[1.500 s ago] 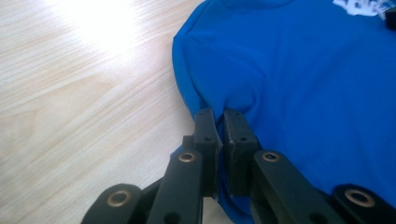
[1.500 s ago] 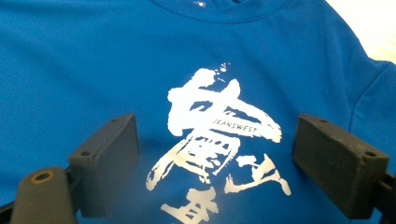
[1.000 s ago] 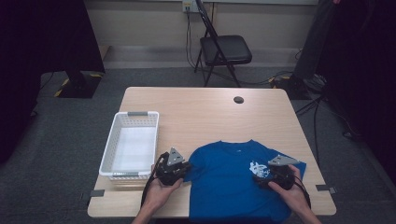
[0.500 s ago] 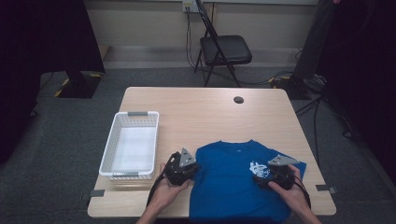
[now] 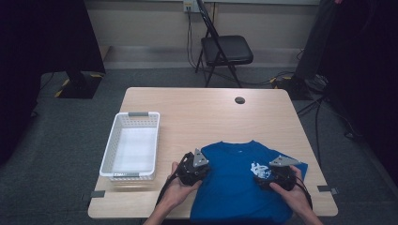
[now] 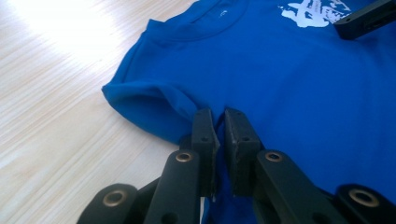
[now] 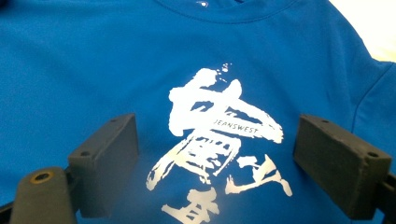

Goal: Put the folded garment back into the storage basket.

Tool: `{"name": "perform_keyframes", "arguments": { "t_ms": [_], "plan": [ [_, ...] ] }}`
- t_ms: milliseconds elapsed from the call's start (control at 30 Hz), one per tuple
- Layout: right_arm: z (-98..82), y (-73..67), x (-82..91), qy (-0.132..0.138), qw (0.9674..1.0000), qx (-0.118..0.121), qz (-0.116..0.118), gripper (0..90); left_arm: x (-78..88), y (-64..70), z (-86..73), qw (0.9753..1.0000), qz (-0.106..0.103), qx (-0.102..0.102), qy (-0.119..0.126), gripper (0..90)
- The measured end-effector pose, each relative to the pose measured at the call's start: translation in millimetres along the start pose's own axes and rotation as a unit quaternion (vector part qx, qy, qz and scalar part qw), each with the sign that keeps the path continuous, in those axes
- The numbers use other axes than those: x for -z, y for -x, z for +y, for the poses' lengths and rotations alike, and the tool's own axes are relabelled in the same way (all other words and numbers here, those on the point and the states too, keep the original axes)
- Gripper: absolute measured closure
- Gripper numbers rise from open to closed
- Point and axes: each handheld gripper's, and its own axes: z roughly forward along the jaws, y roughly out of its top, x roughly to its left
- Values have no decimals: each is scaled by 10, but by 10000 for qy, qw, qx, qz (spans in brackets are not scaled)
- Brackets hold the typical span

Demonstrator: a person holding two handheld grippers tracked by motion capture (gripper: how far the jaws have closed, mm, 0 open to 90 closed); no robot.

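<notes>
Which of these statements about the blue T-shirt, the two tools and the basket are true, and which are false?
1. The left tool is shut on a fold of the blue T-shirt. True.
2. The right tool is shut on the sleeve. False: its jaws stand wide apart over the white print.
3. The white basket holds folded clothes. False: it is empty.
4. The basket stands to the left of the shirt in the high view. True.
5. The shirt lies on the black chair. False: it lies on the wooden table.
</notes>
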Motion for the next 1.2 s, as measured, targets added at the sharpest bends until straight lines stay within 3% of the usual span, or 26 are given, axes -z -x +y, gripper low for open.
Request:
{"name": "perform_keyframes", "arguments": {
  "t_ms": [567,833,1000,1200],
  "plan": [
    [-1,-3,1,1,10000,23,14,130,-272,91,186,9984,-511,196,130,836],
    [-1,-6,1,0,10000,29,22,130,-396,118,253,9957,-777,361,344,807],
    [-2,-6,1,3,10000,48,31,130,-398,115,265,9942,-886,418,442,694],
    [-1,-6,0,1,10000,47,31,129,-309,127,279,9947,-732,383,607,453]
  ]
}}
